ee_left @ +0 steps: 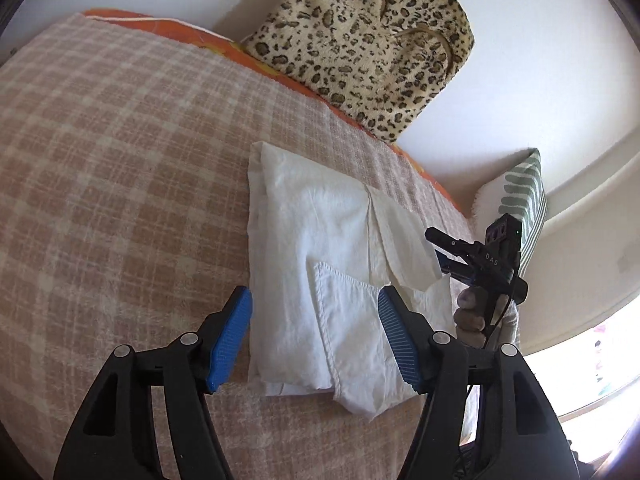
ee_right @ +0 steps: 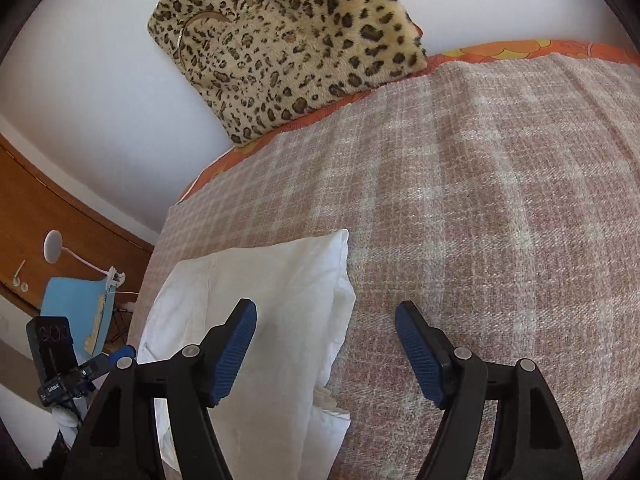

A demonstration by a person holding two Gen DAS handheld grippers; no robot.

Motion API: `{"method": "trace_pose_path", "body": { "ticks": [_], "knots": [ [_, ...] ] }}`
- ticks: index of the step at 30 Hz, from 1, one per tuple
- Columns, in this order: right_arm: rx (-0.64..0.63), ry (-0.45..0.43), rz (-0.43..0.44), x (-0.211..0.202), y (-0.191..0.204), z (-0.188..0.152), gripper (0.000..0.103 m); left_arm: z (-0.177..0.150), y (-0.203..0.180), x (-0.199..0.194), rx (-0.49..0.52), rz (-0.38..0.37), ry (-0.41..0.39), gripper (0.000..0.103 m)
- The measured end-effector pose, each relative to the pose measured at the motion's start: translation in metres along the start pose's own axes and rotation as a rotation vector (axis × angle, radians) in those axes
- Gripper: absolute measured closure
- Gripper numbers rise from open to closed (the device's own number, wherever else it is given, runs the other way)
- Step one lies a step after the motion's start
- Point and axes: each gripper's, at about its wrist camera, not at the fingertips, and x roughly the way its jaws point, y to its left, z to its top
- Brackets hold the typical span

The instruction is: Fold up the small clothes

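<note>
A white garment (ee_left: 320, 248) lies folded into a rough rectangle on the pink-and-cream checked blanket (ee_left: 120, 160). My left gripper (ee_left: 316, 308) stands open above the garment's near edge, with the blue pads spread wide and nothing pressed between them. The other hand-held gripper (ee_left: 480, 256) shows at the garment's right side with a hand under it. In the right wrist view the same white garment (ee_right: 272, 300) lies to the left. My right gripper (ee_right: 326, 316) is open over the garment's right edge, its left pad above the cloth and its right pad above the blanket (ee_right: 500, 220).
A leopard-print cushion (ee_left: 360, 40) leans on the white wall at the bed's head, over an orange sheet (ee_left: 224, 46). A green-striped pillow (ee_left: 528, 200) lies at the bed's right. Beside the bed stand a blue board (ee_right: 76, 308) and a white lamp (ee_right: 52, 246).
</note>
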Motion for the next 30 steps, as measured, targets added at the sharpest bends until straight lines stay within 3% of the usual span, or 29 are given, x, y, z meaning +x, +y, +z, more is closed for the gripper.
{"method": "trace_pose_path", "body": {
  "ticks": [5, 7, 8, 10, 11, 12, 14, 15, 18, 23, 30],
  "knots": [
    [0.079, -0.013, 0.127, 0.006, -0.007, 0.0, 0.022, -0.013, 0.014, 0.014, -0.058, -0.005, 0.054, 0.038],
    [0.061, -0.001, 0.141, 0.01, -0.002, 0.0, 0.026, -0.016, 0.018, 0.018, -0.079, -0.022, 0.063, 0.038],
    [0.055, 0.024, 0.163, 0.014, 0.001, -0.001, 0.034, -0.018, 0.02, 0.021, -0.093, -0.035, 0.071, 0.038],
    [0.026, 0.031, 0.158, 0.019, 0.008, -0.005, 0.037, -0.02, 0.019, 0.022, -0.091, -0.053, 0.049, 0.041],
    [0.012, 0.032, 0.144, 0.02, 0.011, -0.006, 0.042, -0.02, 0.017, 0.025, -0.083, -0.066, 0.059, 0.046],
    [0.011, 0.037, 0.133, 0.022, 0.012, -0.005, 0.057, -0.018, 0.013, 0.028, -0.075, -0.068, 0.068, 0.052],
    [0.046, 0.043, 0.137, 0.024, 0.009, -0.006, 0.076, -0.02, 0.005, 0.029, -0.032, -0.04, 0.053, 0.08],
    [0.052, 0.038, 0.131, 0.023, 0.009, -0.006, 0.084, -0.02, 0.002, 0.029, -0.012, -0.032, 0.048, 0.081],
    [-0.01, 0.023, 0.076, 0.016, 0.021, -0.006, 0.093, -0.018, -0.011, 0.022, 0.05, -0.015, 0.023, 0.088],
    [-0.093, -0.038, 0.056, -0.014, 0.041, 0.002, 0.097, -0.014, -0.041, 0.011, 0.151, -0.023, -0.032, 0.091],
    [-0.087, -0.138, 0.024, -0.072, 0.027, 0.016, 0.098, -0.009, -0.089, 0.042, 0.218, -0.095, -0.007, 0.091]
  ]
}}
